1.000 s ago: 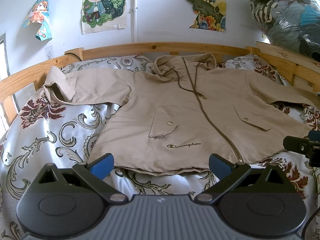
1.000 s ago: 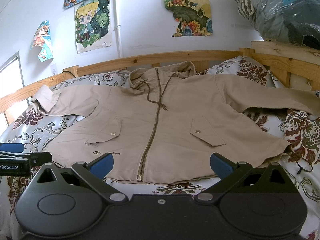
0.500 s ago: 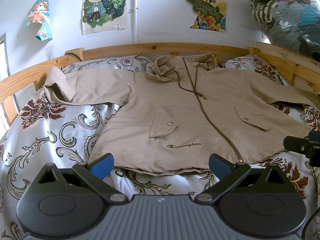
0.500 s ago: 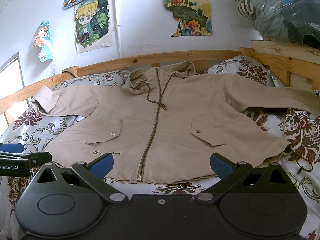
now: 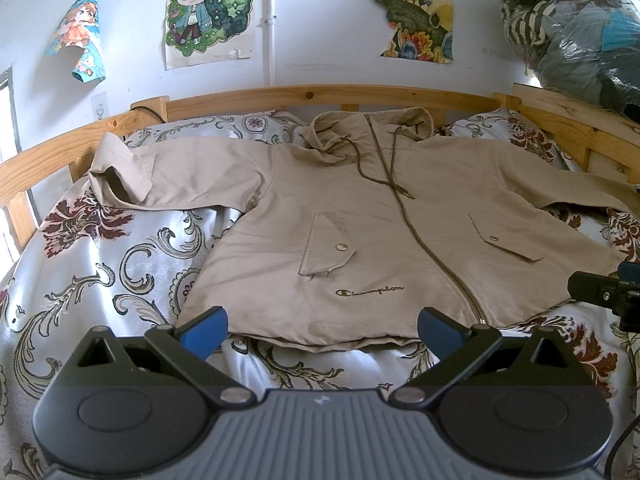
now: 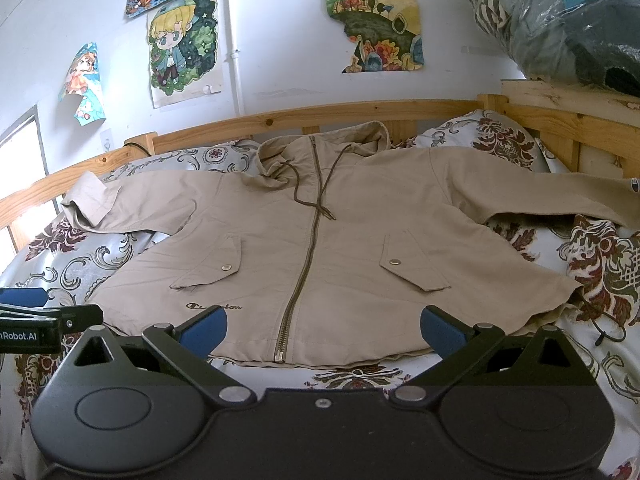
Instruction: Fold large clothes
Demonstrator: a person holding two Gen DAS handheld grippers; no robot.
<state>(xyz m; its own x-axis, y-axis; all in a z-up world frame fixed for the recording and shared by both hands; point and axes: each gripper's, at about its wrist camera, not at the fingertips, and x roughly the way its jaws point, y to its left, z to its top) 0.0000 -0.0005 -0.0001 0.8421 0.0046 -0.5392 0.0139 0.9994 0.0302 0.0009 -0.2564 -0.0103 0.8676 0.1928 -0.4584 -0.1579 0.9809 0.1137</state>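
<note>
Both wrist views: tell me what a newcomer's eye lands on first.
First, the beige zip jacket spread flat, front up, across the middle of the patterned bedspread, sleeves out to both sides. Next, the open left tongs and open right tongs, blue-tipped, empty, just short of its hem. Then the cartoon posters on the white wall above the wooden bed rail.

We read "Champion" stitched in dark script on the beige jacket (image 5: 380, 216), just beyond the left tongs (image 5: 322, 326). In the right wrist view, "nRobot.AI" shows in white, cut off, on the black body at the left edge, beside the right tongs (image 6: 323, 326).
</note>
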